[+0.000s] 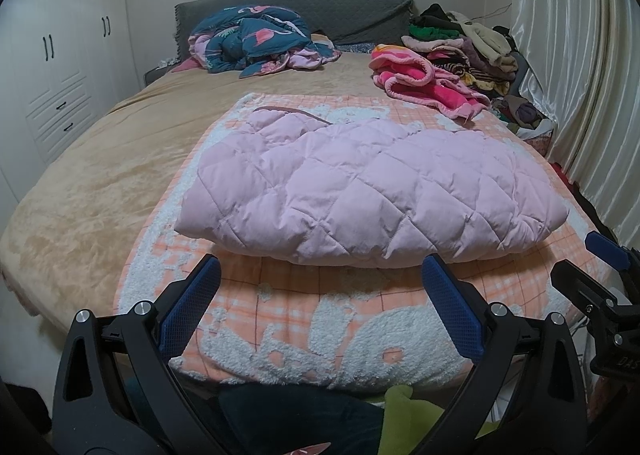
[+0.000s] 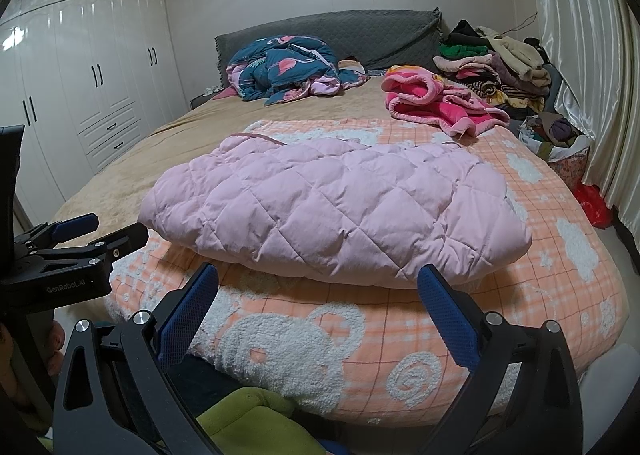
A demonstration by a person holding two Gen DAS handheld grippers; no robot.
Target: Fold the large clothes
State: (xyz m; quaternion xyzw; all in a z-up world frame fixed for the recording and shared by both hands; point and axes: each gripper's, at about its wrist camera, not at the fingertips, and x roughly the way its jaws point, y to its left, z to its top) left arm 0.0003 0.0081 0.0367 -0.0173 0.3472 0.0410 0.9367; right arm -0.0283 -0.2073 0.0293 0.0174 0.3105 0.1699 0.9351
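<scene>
A pink quilted jacket (image 1: 372,191) lies folded into a puffy bundle on the peach plaid blanket (image 1: 320,319) at the near end of the bed (image 1: 100,175), while the left hand-held gripper (image 1: 320,303) and right hand-held gripper (image 2: 318,309) hover just short of its near edge, both spread wide and holding nothing. The padding looks springy, so the fold may balloon open unless it is pinched through every layer. A low grab could also snag the blanket and drag it along.
</scene>
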